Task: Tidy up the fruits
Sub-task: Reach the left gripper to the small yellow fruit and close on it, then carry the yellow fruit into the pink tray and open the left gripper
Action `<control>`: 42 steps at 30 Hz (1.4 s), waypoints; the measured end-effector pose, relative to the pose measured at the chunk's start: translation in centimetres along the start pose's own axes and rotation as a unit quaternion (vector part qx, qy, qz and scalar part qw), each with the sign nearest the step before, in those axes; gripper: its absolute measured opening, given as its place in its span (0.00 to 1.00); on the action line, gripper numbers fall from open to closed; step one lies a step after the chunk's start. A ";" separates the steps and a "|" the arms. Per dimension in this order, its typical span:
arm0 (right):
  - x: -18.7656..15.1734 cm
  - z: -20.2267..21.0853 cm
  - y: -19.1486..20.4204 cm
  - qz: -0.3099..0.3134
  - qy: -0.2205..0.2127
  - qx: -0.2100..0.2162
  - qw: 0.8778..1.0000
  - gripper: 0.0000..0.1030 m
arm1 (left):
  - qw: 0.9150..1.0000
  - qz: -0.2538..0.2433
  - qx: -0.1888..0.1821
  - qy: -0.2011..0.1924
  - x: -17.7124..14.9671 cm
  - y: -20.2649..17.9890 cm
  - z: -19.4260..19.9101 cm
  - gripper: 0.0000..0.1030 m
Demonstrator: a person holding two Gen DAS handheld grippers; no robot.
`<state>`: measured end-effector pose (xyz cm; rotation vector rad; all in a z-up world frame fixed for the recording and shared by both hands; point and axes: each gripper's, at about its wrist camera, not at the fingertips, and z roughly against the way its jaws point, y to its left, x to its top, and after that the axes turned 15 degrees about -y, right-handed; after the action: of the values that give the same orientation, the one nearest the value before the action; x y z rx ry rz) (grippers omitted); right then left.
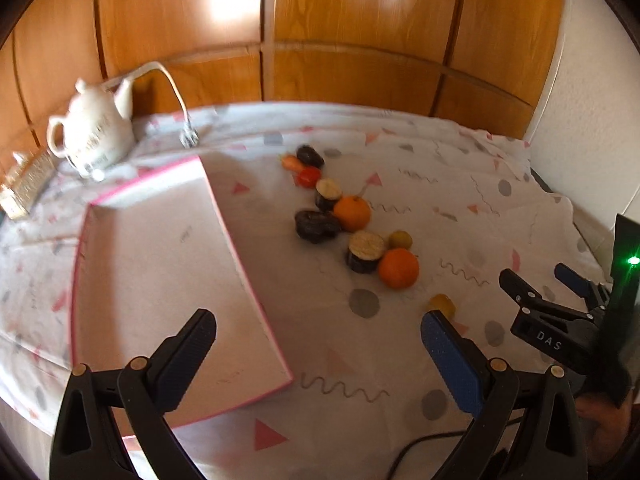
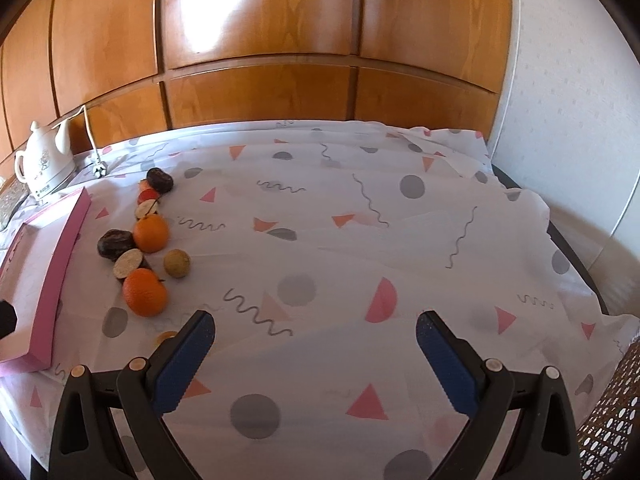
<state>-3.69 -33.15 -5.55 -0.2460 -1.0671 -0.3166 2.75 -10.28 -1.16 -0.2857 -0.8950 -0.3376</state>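
At the far left of your tabletop (image 2: 400, 240), which wears a cloth printed with triangles, dots and squiggles, stands one white teapot (image 1: 94, 132), with a white cable (image 1: 176, 92) ending just beside it. Next comes one shallow pink-edged box (image 1: 160, 280), lying open, with nothing in it. To its right, the fruit lies loose on the cloth in a ragged line, all outside the box. You can count two oranges, one farther (image 1: 352, 213) and one nearer (image 1: 398, 268); three dark lumps, the farthest (image 1: 310, 156) at the line's end; two cut dark pieces with pale faces (image 1: 365, 255); one small red fruit (image 1: 309, 177); one reddish piece (image 1: 292, 163) too blurred to identify; and two small yellowish fruits, one (image 1: 400, 239) near the oranges, one (image 1: 442, 304) closest to you.

Your left tool (image 1: 318, 338) hangs over the box's near corner, fingers spread wide, holding nothing. Your right tool (image 2: 315, 338) hangs over bare cloth right of the fruit, also spread wide and empty.
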 end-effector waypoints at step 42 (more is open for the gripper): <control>-1.9 -1.5 0.8 0.004 0.045 0.078 0.996 0.66 | 0.994 0.096 0.044 -0.015 1.2 7.4 -2.5 0.25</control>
<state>-3.06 -32.66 -7.95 -0.0944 -0.9970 -0.2336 8.25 -4.67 -2.44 -0.2940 -0.9012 -0.1167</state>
